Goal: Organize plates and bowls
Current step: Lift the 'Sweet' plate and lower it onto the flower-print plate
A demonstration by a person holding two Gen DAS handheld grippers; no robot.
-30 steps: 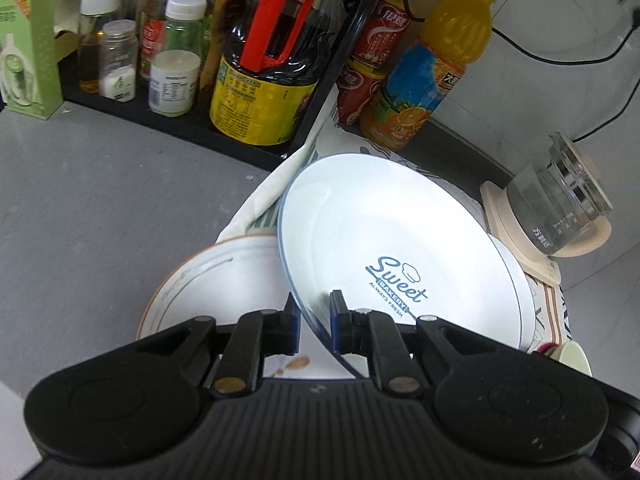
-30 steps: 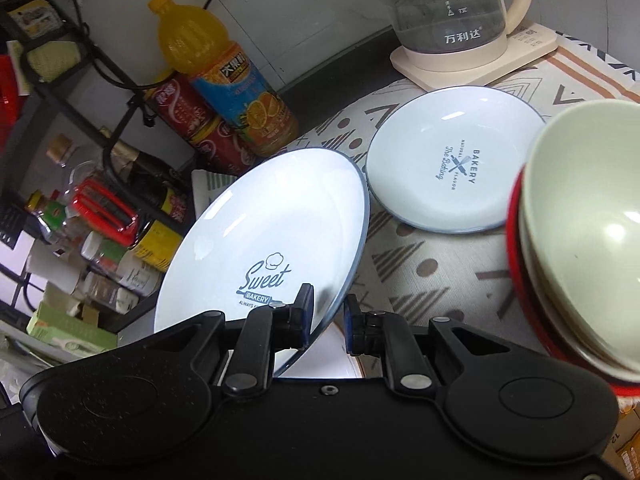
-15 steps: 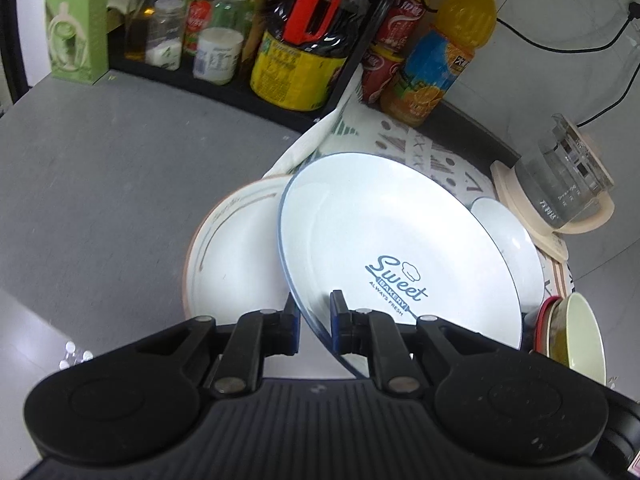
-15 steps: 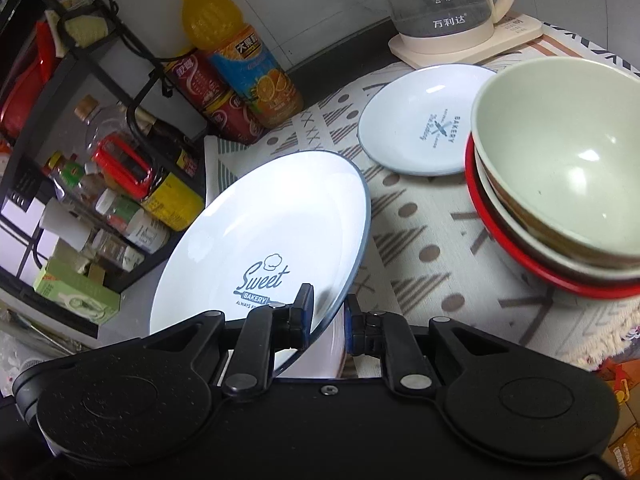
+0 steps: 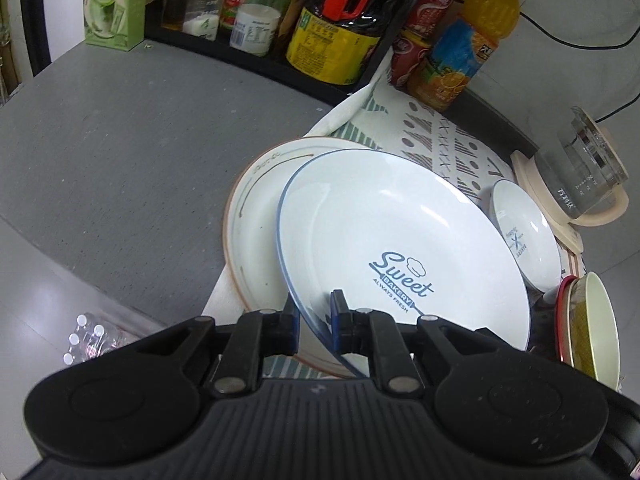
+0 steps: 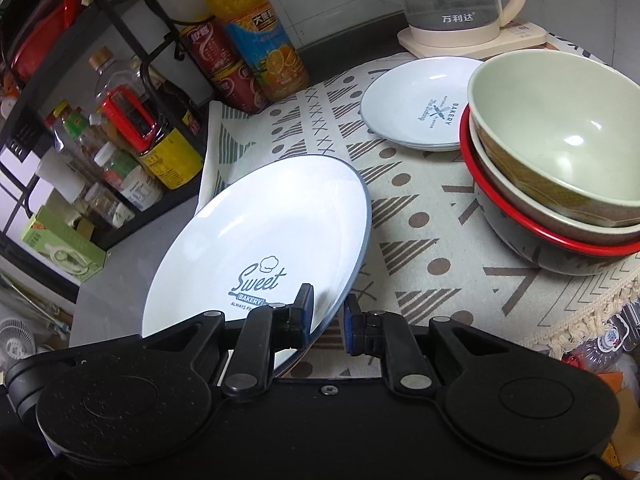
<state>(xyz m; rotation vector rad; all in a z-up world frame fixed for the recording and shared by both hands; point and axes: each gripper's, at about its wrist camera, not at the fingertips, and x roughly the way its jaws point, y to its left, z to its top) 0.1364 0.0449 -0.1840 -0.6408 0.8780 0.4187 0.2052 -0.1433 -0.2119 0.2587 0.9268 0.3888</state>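
Both grippers hold the same white "Sweet Bakery" plate point(image 5: 392, 240) with a blue rim, tilted above the cloth. My left gripper point(image 5: 314, 322) is shut on its near rim. My right gripper point(image 6: 327, 320) is shut on the plate point(image 6: 260, 248) at its near rim too. Under the plate lies a larger white plate with a brown rim point(image 5: 252, 216). A small white "Bakery" plate point(image 6: 420, 104) lies on the patterned cloth point(image 6: 400, 200), also in the left wrist view point(image 5: 524, 236). A stack of bowls point(image 6: 560, 160), pale green on top and red-rimmed below, stands at the right.
A black rack with sauce bottles and jars point(image 5: 336, 20) lines the back. An orange juice bottle point(image 6: 256, 36) and red cans point(image 6: 220, 64) stand beside it. A glass kettle on a cream base point(image 6: 460, 12) stands behind the small plate. A green box point(image 5: 114, 4) sits on the grey counter point(image 5: 120, 140).
Both grippers have risen and pulled back with the plate between them. More of the brown-rimmed plate, the cloth and the bowl stack shows now.
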